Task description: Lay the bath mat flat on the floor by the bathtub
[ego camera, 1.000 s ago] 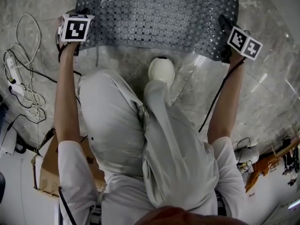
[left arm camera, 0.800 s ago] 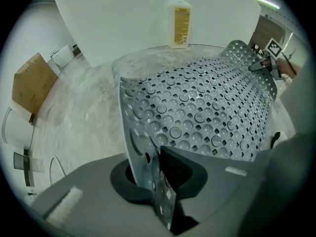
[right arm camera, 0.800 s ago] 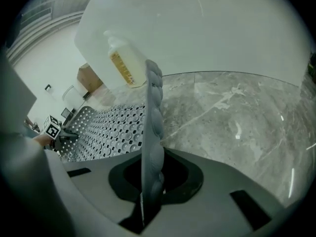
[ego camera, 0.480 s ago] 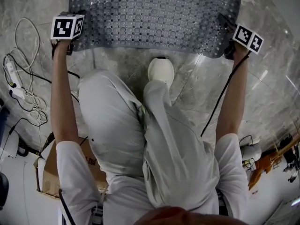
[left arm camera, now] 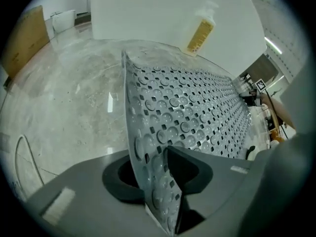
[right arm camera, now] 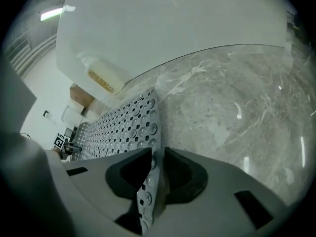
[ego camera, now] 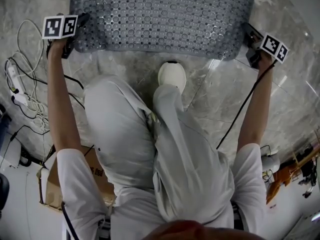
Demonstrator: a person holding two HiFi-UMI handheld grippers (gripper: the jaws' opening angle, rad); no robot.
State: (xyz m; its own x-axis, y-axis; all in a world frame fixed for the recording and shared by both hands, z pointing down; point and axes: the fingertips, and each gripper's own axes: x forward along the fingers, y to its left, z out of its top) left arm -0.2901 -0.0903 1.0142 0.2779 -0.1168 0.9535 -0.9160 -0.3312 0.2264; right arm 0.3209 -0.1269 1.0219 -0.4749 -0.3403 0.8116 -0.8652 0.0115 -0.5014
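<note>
The grey perforated bath mat lies spread on the marble floor ahead of the person. My left gripper is at its near left corner and my right gripper at its near right corner. In the left gripper view the mat stands on edge between the jaws of the left gripper, which are opening, with a gap on the left side. In the right gripper view the mat's edge passes loosely between the jaws of the right gripper, which stand apart.
The white bathtub wall rises just beyond the mat, with a yellow pump bottle against it. White cables and a power strip lie on the floor at left. A cardboard box sits behind. The person's shoe is near the mat's front edge.
Both grippers have moved outward and farther from the person. The mat has gone from a lifted, curved hang to lying flatter on the floor. The jaws have loosened.
</note>
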